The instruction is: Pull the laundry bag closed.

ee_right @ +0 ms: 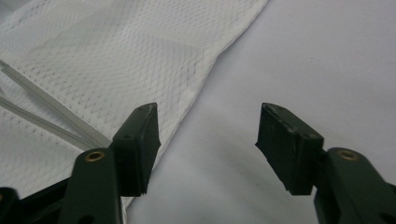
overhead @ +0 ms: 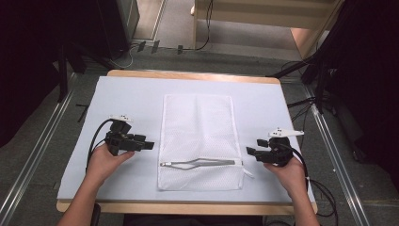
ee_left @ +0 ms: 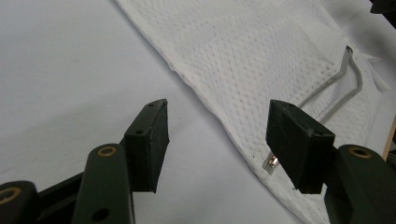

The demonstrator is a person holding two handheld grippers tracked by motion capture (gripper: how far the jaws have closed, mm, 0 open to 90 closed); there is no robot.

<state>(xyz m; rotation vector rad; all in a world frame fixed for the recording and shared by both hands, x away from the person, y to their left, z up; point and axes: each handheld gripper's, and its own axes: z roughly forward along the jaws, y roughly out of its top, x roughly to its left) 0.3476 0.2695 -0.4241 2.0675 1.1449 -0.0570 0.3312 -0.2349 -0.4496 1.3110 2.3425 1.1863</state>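
A white mesh laundry bag (overhead: 197, 141) lies flat in the middle of the table, its grey zipper (overhead: 200, 163) partly undone near the front end. My left gripper (overhead: 149, 145) hovers just left of the bag, jaws open and empty, pointing at its edge. My right gripper (overhead: 250, 151) sits just right of the bag, also open with nothing between its jaws. In the left gripper view the bag (ee_left: 261, 70) and its zipper (ee_left: 334, 86) lie ahead of the gripper (ee_left: 217, 126). In the right gripper view the gripper (ee_right: 208, 128) faces the bag's edge (ee_right: 140, 56).
A pale blue sheet (overhead: 127, 99) covers the wooden table (overhead: 188, 75). Black stands and cables (overhead: 324, 70) surround the table on the floor. Bare sheet lies on both sides of the bag.
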